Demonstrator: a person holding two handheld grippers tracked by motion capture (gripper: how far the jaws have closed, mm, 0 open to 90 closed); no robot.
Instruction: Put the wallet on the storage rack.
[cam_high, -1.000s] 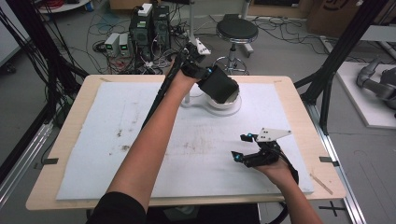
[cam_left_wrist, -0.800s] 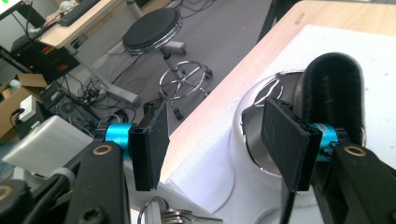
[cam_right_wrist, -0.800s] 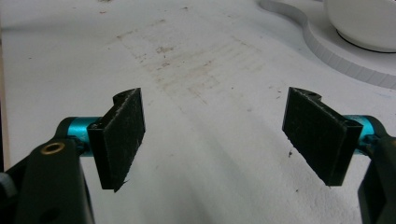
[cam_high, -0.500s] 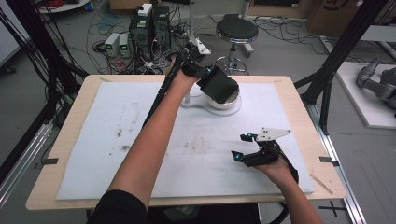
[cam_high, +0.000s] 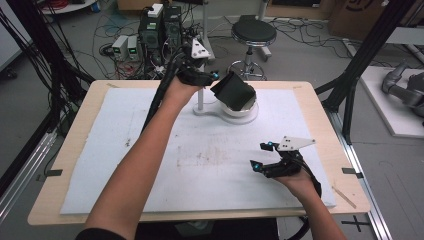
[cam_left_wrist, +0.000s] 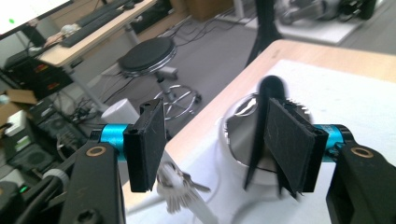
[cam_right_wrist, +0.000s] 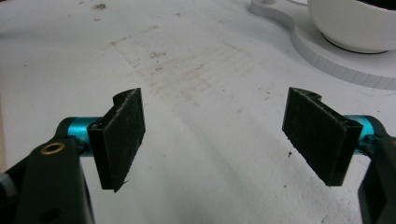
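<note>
Wooden bench (cam_high: 320, 107) carried stained white mat (cam_high: 150, 145); one stool (cam_high: 253, 32) on cable-strewn floor. One white bowl (cam_high: 240, 107), black object (cam_high: 233, 90) over it. Left gripper (cam_high: 212, 82) fingers apart; right gripper (cam_high: 262, 156) fingers apart, empty.

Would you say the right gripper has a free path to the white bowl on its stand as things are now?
Probably yes: the right gripper is open, and bare white mat lies between it and the white bowl.
</note>
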